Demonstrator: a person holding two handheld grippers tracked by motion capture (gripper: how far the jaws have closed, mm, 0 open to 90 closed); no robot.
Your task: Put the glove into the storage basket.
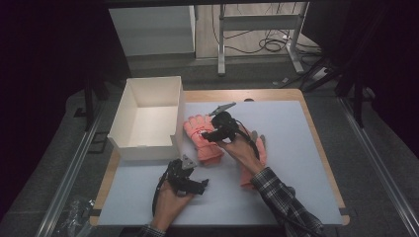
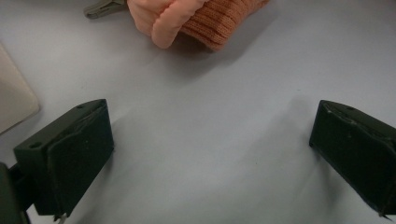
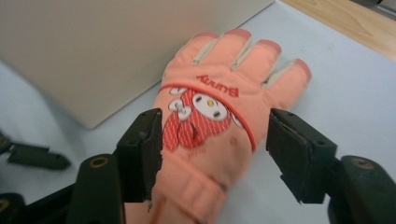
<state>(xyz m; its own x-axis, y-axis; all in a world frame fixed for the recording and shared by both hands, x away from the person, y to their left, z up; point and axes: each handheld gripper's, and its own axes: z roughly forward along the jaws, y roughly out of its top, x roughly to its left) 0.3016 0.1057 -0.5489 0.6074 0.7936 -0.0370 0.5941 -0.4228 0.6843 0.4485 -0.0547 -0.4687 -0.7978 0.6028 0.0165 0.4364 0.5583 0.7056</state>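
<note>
Left hand-held gripper [image 1: 190,181] low with jaws spread wide apart, right hand-held gripper [image 1: 210,135] reached forward, jaws parted, sleeved forearm angled in from bottom right

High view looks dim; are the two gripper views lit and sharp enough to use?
High view: dark surround, light pooled on the table, box readable. Left gripper view: even light, soft shadows, glove cuff slightly soft. Right gripper view: bright, glove print sharp.
</note>
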